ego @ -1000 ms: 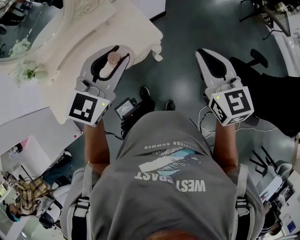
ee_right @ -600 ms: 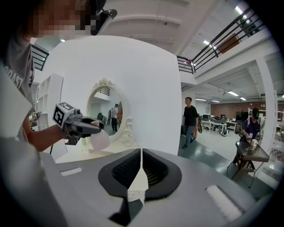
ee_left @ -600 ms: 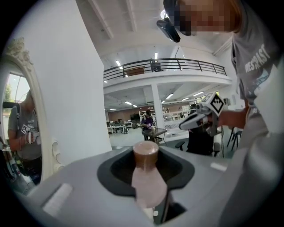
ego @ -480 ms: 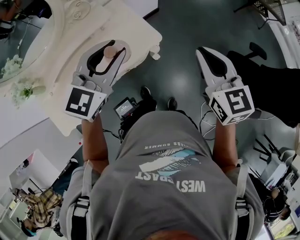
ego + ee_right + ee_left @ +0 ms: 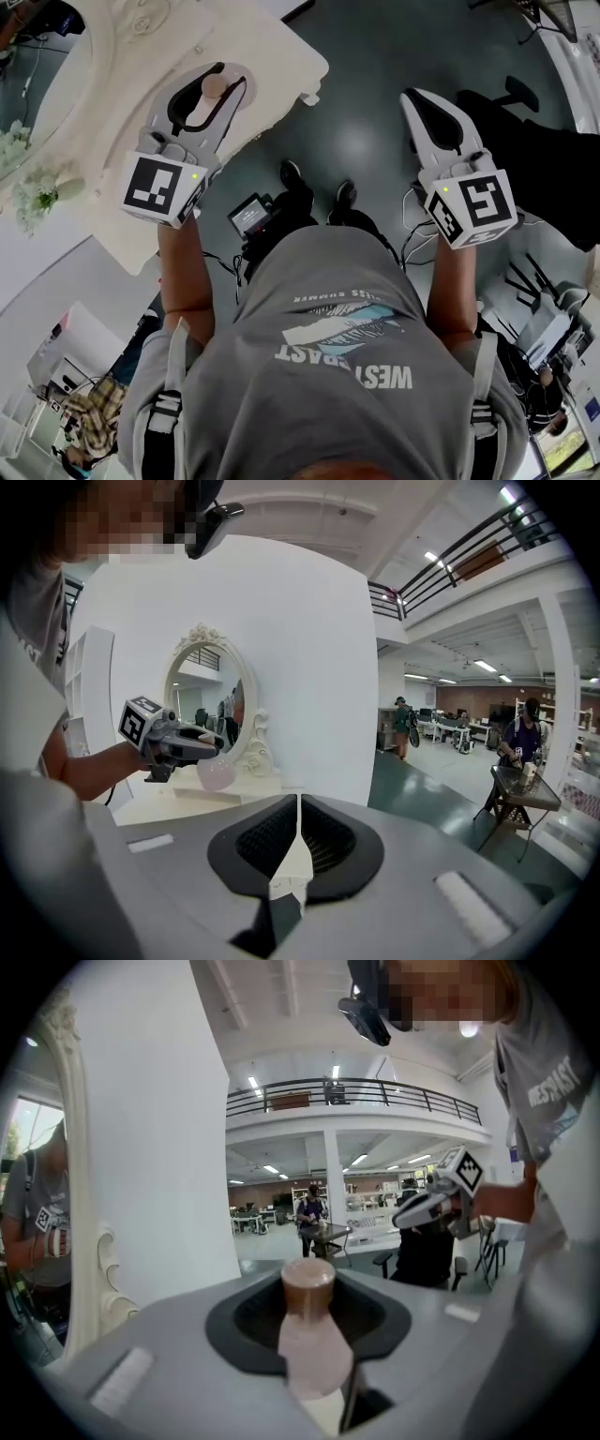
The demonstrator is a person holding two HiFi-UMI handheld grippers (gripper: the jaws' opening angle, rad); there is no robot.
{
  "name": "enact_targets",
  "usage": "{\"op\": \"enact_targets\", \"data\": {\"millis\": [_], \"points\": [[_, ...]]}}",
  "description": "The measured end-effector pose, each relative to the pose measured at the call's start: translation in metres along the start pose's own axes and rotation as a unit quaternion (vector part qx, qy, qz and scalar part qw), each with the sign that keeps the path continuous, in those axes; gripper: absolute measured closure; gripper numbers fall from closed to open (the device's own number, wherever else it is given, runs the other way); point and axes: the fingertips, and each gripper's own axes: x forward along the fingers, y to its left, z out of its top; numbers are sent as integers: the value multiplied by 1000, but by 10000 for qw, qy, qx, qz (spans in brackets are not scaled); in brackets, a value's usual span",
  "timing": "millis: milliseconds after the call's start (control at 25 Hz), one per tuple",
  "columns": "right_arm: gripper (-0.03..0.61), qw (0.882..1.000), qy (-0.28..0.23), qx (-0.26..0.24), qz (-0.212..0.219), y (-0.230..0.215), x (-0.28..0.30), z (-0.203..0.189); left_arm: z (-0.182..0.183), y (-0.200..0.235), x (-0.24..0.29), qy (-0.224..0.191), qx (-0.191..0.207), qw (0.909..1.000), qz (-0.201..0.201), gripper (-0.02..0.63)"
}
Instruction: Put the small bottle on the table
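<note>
My left gripper (image 5: 208,92) is shut on the small pink bottle (image 5: 212,88), which has a brown cap (image 5: 308,1281) and stands upright between the jaws. In the head view the bottle hangs over the near corner of the cream vanity table (image 5: 272,47). In the right gripper view the same bottle (image 5: 215,775) shows as a rounded pink body held just above the tabletop (image 5: 187,803). My right gripper (image 5: 431,108) hovers over the dark floor to the right, shut with nothing between its jaws.
An ornate oval mirror (image 5: 208,702) stands on the vanity table against a white wall. Small white flowers (image 5: 37,194) lie at the table's left. A black office chair (image 5: 525,131) stands at the right. A small device with a screen (image 5: 251,217) sits near the person's feet.
The left gripper with the bottle has moved forward and to the left, further over the vanity table's corner. The right gripper has barely shifted.
</note>
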Motion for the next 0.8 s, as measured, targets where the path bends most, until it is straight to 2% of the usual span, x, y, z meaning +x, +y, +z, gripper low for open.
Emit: {"op": "enact_targets", "data": {"millis": [800], "points": [[563,9968,742,132,273,-30,81,-47,-95,75,87,567,-491,9970,165,488]]}}
